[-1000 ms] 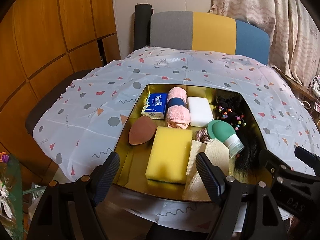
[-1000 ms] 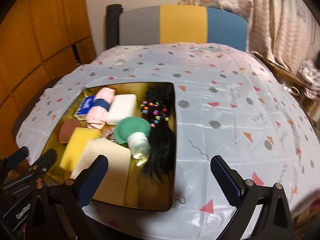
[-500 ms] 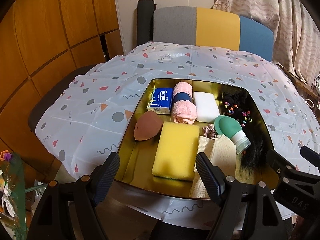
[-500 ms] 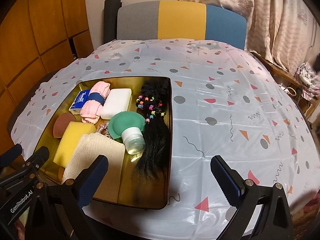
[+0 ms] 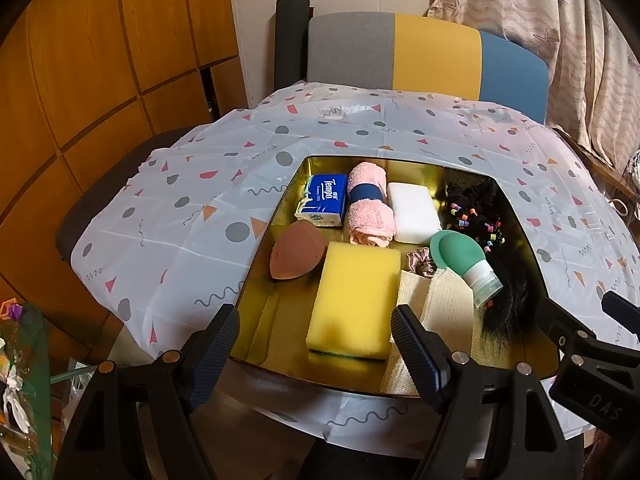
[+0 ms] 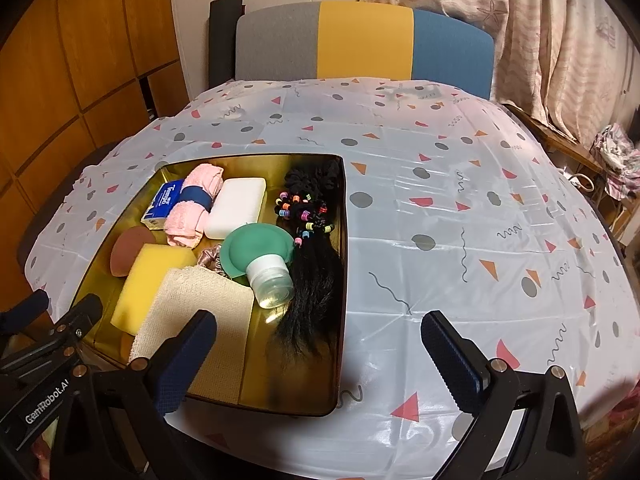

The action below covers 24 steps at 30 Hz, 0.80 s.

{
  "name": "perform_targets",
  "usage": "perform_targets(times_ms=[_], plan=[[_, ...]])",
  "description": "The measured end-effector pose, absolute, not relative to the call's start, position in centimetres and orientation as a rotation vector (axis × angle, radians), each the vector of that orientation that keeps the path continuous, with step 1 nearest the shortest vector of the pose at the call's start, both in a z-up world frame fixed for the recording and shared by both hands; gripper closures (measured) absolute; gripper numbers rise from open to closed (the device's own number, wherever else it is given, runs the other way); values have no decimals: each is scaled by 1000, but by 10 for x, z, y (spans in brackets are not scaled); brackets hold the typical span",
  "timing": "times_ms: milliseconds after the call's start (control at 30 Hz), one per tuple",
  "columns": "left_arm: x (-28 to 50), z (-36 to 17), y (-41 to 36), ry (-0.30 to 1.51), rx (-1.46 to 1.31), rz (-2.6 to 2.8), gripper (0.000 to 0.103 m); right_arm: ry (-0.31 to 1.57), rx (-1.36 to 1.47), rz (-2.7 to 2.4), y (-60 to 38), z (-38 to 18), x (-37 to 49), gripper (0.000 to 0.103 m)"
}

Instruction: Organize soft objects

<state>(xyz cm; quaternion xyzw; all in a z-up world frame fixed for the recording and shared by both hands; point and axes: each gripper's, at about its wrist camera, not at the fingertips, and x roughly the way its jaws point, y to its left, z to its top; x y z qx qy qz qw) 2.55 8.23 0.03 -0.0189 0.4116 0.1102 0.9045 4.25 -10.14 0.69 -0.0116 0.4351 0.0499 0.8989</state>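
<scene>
- Here, the left gripper (image 5: pixel 314 340) shows at the bottom of the left wrist view with its two dark ribbed fingers (image 5: pixel 212 350) spread wide and nothing between them; it hangs over the near edge of the shallow gold metal tray (image 5: pixel 280 208).
- The right gripper (image 6: pixel 318 354) sits at the bottom of the right wrist view, fingers (image 6: pixel 452 360) equally far apart and empty, over the near right corner of the tray and the tablecloth beside it.
- Just beyond the left gripper lies the rectangular yellow sponge (image 5: pixel 356 300), centre of the frame, touching the folded cream mesh cloth (image 5: pixel 444 308) to its right.
- Left of the sponge rests the brown teardrop makeup sponge (image 5: pixel 296 256).
- Above them, in a row along the tray's far side, lie the blue Tempo tissue pack (image 5: pixel 324 200), the rolled pink towel with a navy band (image 5: pixel 368 210) and the white foam block (image 5: pixel 414 212).
- On the tray's right side, the green silicone squeeze bottle with a clear cap (image 5: pixel 464 264) lies tilted against the black hairpiece with coloured beads (image 5: pixel 488 240); a pink satin scrunchie (image 5: pixel 420 264) peeks out beside the bottle.
- The tray sits on the white tablecloth printed with triangles and dots (image 6: pixel 460 208), with a grey, yellow and blue chair back (image 6: pixel 364 40) at the frame's top.
</scene>
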Motion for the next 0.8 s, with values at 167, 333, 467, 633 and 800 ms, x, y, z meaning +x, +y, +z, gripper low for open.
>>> perform_targets(times_ms=[167, 333, 467, 633, 800], plan=[[25, 1, 83, 848, -40, 230, 23, 905, -28, 100, -101, 6, 42, 0], [25, 0, 82, 850, -29, 231, 23, 910, -25, 102, -102, 4, 43, 0], [25, -1, 80, 850, -20, 230, 24, 914, -25, 102, -101, 3, 43, 0], [24, -1, 79, 851, -12, 226, 27, 917, -22, 100, -102, 3, 44, 0], [25, -1, 79, 855, -16, 218, 28, 917, -22, 99, -102, 2, 44, 0]])
